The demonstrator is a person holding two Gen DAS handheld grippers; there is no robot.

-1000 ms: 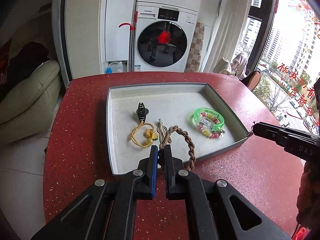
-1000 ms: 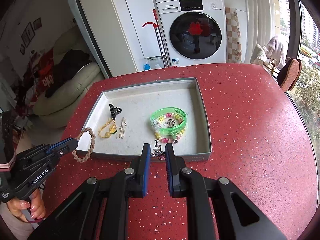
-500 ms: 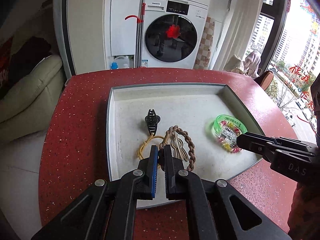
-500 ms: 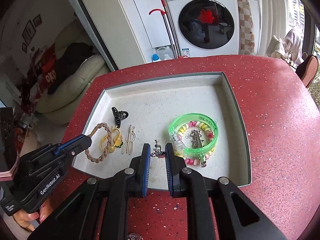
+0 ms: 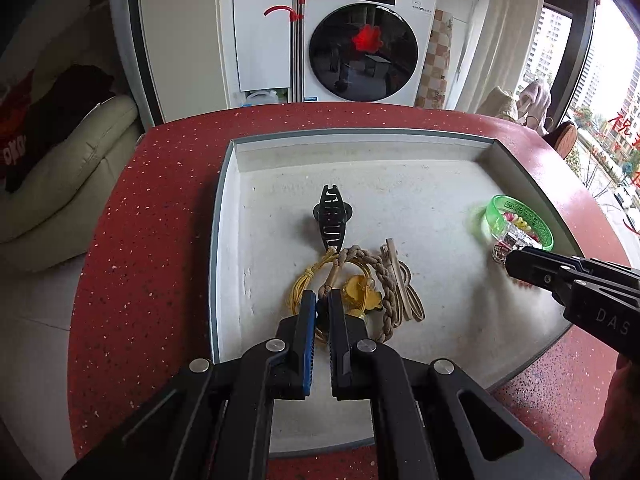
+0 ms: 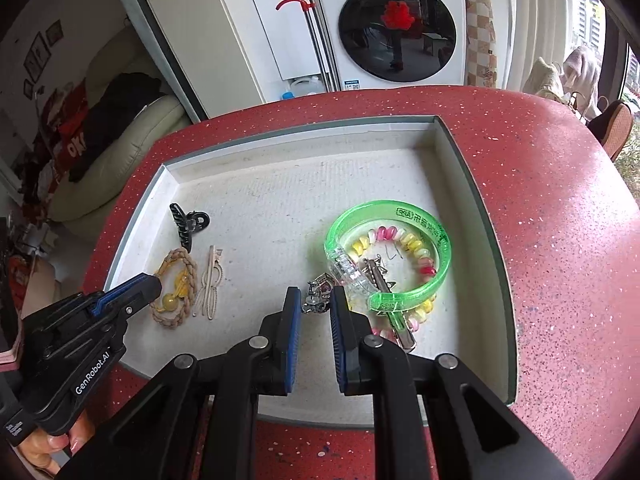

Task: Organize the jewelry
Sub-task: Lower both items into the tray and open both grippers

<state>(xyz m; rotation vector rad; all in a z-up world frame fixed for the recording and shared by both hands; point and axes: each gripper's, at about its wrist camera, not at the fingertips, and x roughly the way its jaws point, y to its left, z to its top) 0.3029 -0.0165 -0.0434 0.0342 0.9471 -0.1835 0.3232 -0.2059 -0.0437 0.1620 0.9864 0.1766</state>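
Note:
A grey tray (image 5: 224, 200) (image 6: 472, 168) on the red table holds the jewelry. My left gripper (image 5: 322, 300) (image 6: 154, 286) is shut on a brown braided bracelet (image 5: 380, 276) (image 6: 188, 264), which lies over a yellow hair tie (image 5: 304, 284) (image 6: 170, 300). My right gripper (image 6: 314, 300) (image 5: 508, 258) has its jaws partly apart around a small silver charm (image 6: 318, 294), low over the tray floor. A green bangle (image 6: 400, 224) (image 5: 520, 216) with a bead bracelet (image 6: 416, 246) and a silver clip (image 6: 384, 284) lies just right of it.
A black claw clip (image 5: 332, 218) (image 6: 186, 220) and a beige hair pin (image 5: 400, 280) (image 6: 210, 280) lie in the tray's left part. The red table edge (image 5: 120, 208) drops off at left. A washing machine (image 5: 364, 36) stands behind.
Both grippers moved forward over the tray and down. The braided bracelet now lies on the tray over the yellow tie. The right jaws have spread wider around the silver charm.

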